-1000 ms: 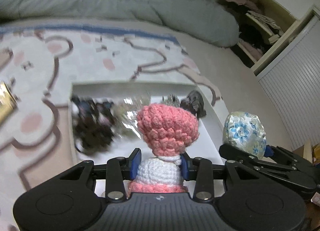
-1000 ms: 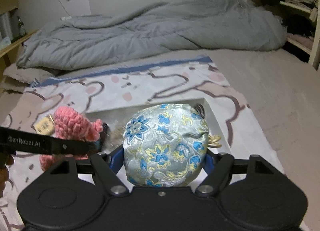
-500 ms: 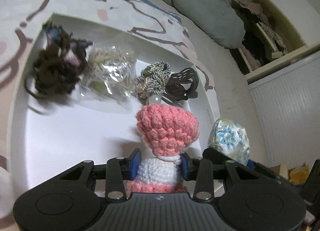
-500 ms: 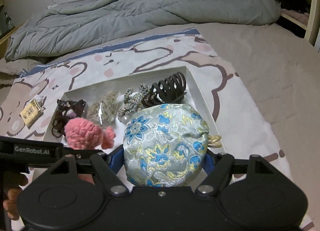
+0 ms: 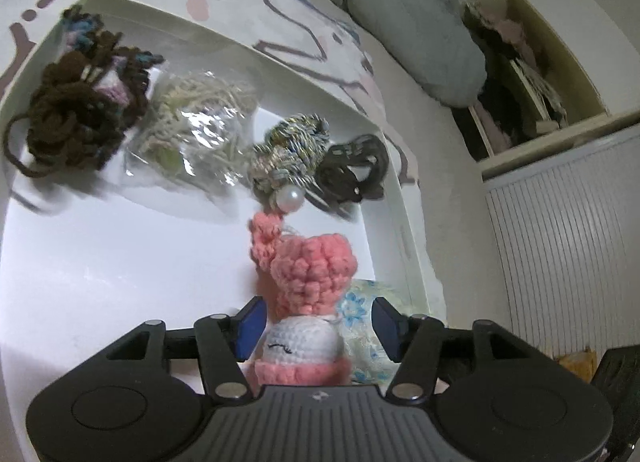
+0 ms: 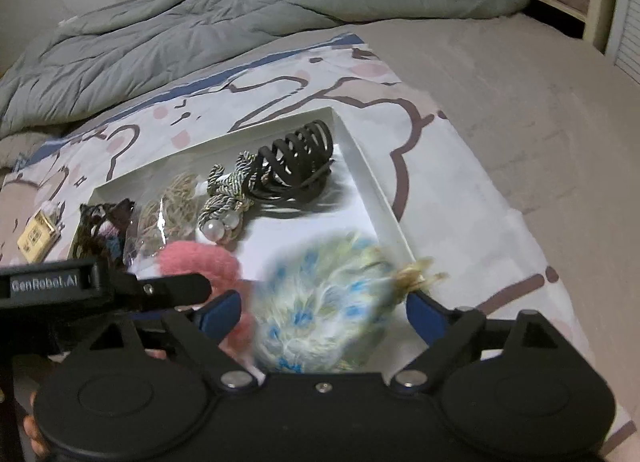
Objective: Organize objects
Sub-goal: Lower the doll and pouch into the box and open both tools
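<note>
Both my tongs have just been opening over the white tray (image 6: pixel 372 182): left gripper (image 5: pixel 316 326) stands apart around the pink doll (image 5: pixel 308 282), right gripper (image 6: pixel 320 310) apart around the flowered pouch (image 6: pixel 324 302) (blurred, apparently dropping). Risk: the pouch, near the tray's right rim, could roll out. The near-left floor is free.

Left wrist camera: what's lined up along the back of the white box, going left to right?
Brown yarn bundle → clear bag of pale strings → twisted cord with a pearl → dark hair claw.
</note>
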Action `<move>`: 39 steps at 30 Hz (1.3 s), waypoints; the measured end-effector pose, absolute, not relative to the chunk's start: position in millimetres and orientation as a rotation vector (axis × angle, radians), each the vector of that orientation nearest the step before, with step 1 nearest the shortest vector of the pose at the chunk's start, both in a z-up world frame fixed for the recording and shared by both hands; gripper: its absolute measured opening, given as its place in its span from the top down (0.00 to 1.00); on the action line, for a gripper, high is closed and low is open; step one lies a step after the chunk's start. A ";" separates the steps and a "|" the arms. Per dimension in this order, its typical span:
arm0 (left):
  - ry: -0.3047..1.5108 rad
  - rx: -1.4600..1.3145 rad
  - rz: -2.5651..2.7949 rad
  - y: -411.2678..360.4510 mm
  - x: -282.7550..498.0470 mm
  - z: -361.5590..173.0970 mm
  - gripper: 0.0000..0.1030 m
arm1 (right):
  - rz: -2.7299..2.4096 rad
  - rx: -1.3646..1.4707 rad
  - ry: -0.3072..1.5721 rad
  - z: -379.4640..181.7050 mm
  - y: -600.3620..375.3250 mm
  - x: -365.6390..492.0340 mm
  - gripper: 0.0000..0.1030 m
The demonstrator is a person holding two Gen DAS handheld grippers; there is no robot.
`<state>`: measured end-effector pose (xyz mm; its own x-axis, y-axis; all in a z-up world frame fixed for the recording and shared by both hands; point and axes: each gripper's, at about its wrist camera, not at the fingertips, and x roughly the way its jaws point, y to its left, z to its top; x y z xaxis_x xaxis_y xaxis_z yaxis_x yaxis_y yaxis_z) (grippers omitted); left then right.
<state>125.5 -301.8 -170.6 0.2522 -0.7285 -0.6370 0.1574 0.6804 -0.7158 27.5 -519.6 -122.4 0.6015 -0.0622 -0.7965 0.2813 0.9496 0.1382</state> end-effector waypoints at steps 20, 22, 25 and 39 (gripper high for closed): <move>1.137 -0.471 -0.632 -288.7 122.9 -140.0 0.43 | -0.212 0.241 0.865 -103.3 -519.0 14.5 0.12; 1.124 -0.447 -0.626 -284.5 122.2 -134.5 0.43 | -0.212 0.238 0.855 -100.1 -518.2 11.9 0.12; 1.106 -0.418 -0.618 -278.7 121.6 -126.1 0.43 | -0.212 0.241 0.838 -94.0 -516.8 8.3 0.12; 0.995 -0.190 -0.563 -254.2 106.9 -87.0 0.28 | -0.211 0.246 0.769 -63.1 -502.7 -8.2 0.09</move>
<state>106.9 -254.2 -87.0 0.4161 -0.5296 -0.7392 0.3609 0.8423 -0.4004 -8.2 -502.7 -63.1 0.7003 -0.0981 -0.7071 0.2762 0.9506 0.1416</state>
